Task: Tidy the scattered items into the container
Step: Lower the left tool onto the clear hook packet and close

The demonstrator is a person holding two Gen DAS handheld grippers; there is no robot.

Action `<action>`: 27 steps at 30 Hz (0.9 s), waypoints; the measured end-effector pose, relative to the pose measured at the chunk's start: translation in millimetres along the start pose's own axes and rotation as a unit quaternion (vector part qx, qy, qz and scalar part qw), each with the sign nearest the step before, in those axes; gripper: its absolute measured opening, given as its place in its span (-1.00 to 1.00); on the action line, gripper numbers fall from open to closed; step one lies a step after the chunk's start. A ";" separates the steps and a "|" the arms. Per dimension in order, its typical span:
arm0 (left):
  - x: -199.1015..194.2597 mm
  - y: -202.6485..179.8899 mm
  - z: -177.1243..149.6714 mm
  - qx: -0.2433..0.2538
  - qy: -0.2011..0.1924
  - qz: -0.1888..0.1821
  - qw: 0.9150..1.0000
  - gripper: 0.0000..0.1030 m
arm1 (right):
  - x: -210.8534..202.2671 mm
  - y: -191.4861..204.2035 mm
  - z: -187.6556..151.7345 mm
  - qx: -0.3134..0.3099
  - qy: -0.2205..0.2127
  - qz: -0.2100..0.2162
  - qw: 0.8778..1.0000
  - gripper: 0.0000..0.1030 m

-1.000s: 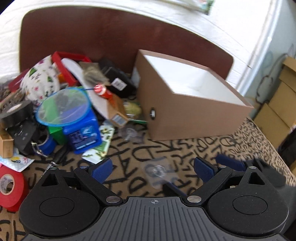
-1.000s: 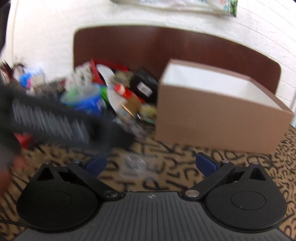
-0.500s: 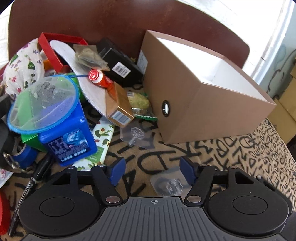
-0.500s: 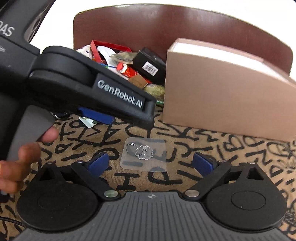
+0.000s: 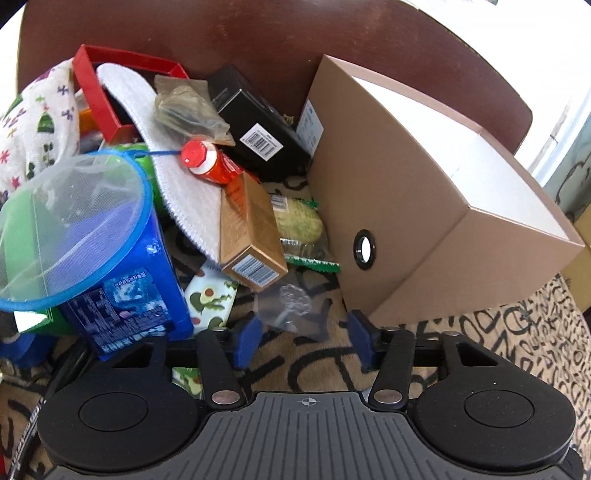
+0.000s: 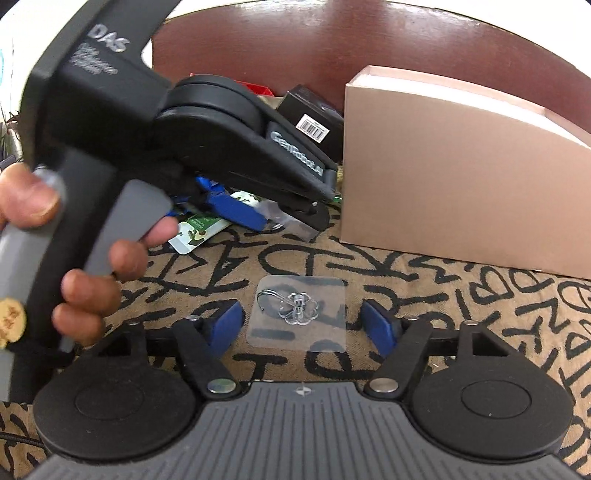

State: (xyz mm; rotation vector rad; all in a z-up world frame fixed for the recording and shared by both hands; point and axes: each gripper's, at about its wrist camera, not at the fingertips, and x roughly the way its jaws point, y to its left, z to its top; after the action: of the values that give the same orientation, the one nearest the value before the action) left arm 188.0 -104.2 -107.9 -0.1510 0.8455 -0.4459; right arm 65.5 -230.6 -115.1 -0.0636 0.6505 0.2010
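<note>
A brown cardboard box (image 5: pixel 413 206) with a white inside stands open-topped on the patterned cloth; it also fills the right side of the right wrist view as box (image 6: pixel 461 170). My left gripper (image 5: pixel 306 336) straddles a clear adhesive hook sheet (image 5: pixel 291 310) near the box's corner; its jaws are closing and the pads are apart from the sheet. My right gripper (image 6: pixel 303 321) straddles a second clear adhesive hook sheet (image 6: pixel 299 310) lying flat; its jaws are closing too, pads not touching. The left gripper's body (image 6: pixel 221 147) crosses the right wrist view, held by a hand (image 6: pixel 92 273).
A pile lies left of the box: a blue tub with a mesh lid (image 5: pixel 92 236), a tan carton (image 5: pixel 251 236), a red-capped bottle (image 5: pixel 207 162), a black boxed item (image 5: pixel 255 125), a red tray (image 5: pixel 110 88), an avocado-print packet (image 5: pixel 210 299). A dark brown chair back (image 5: pixel 258 33) stands behind.
My left gripper moved forward to the hook sheet by the box corner and narrowed its jaws. The right gripper sank towards its own hook sheet and narrowed as well.
</note>
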 end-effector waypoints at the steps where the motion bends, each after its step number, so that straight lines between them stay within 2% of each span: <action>1: 3.3 -0.4 1.2 0.002 0.006 0.003 1.000 -0.16 | -0.6 0.2 -0.2 0.000 0.000 0.001 1.000 0.35; 2: 6.9 0.0 2.6 -0.001 0.011 0.008 1.000 -0.47 | -1.4 0.3 -0.5 0.000 -0.001 0.003 1.000 0.26; 3: 8.4 1.2 3.6 -0.005 0.011 0.007 1.000 -0.54 | -2.1 0.3 -0.8 0.000 -0.002 0.004 1.000 0.19; 7: 10.1 5.7 7.9 -0.024 0.019 -0.002 1.000 -0.86 | -5.3 -0.8 -1.8 0.005 -0.002 0.005 1.000 0.14; 14: -10.7 9.6 -3.9 -0.020 0.021 -0.013 0.999 -1.00 | -25.0 -2.0 -11.2 0.002 0.005 0.008 1.000 0.06; 22: -59.4 21.7 -41.5 0.003 0.034 -0.019 0.999 -1.00 | -59.0 -13.5 -29.7 0.003 0.018 0.004 1.000 0.07; 27: -84.9 32.4 -64.7 0.000 0.045 -0.013 0.999 -1.00 | -69.2 -13.3 -33.9 0.003 0.019 -0.001 1.000 0.07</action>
State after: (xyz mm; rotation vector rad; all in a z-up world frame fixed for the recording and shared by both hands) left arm 100.7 -34.9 -101.9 -0.1423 0.9328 -0.4794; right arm -5.7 -259.1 -100.1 -0.0619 0.6889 0.1963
